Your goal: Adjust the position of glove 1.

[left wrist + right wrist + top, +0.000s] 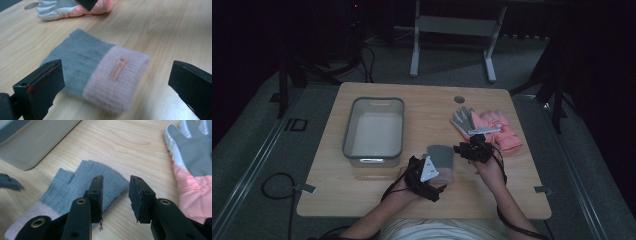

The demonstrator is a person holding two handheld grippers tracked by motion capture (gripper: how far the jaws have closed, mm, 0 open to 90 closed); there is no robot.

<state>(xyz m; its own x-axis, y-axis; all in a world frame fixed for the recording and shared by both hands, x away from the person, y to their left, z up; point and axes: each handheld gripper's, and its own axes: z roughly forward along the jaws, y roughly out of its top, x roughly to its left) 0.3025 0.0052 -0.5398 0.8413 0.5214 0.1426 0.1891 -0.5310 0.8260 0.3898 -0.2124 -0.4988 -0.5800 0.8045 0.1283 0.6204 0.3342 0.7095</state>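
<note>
From the high view, a wooden surface (422, 107) carries a grey bin (374, 131) on its left half and a pink and grey pair of gloves (487, 128) toward the right. Near the front edge lies a knitted mitten (441, 161), grey at the far end and pink at the near end. The left gripper (426, 176) sits just beside the mitten's near left corner, its grey three-cornered plate facing up. The right gripper (469, 148) hangs at the mitten's far right corner, between it and the gloves.

Over to the left gripper view: the two black fingers (41, 86) stand wide apart, holding nothing. Between them the mitten (98, 75) lies flat on the wood (162, 30), pink cuff nearest with a small pink label sewn on, grey part beyond. The gloves (75, 8) lie at the top of the view.

Now the right gripper view: the fingers (96, 195) are partly parted with a clear gap between them, gripping nothing. They hover over the grey end of the mitten (72, 186), the left finger above the fabric, the right one over its edge and the bare wood. Whether they touch the mitten, one cannot tell. One glove (192, 170) lies palm up to the right, and the bin's wall (32, 147) shows at the top left.
</note>
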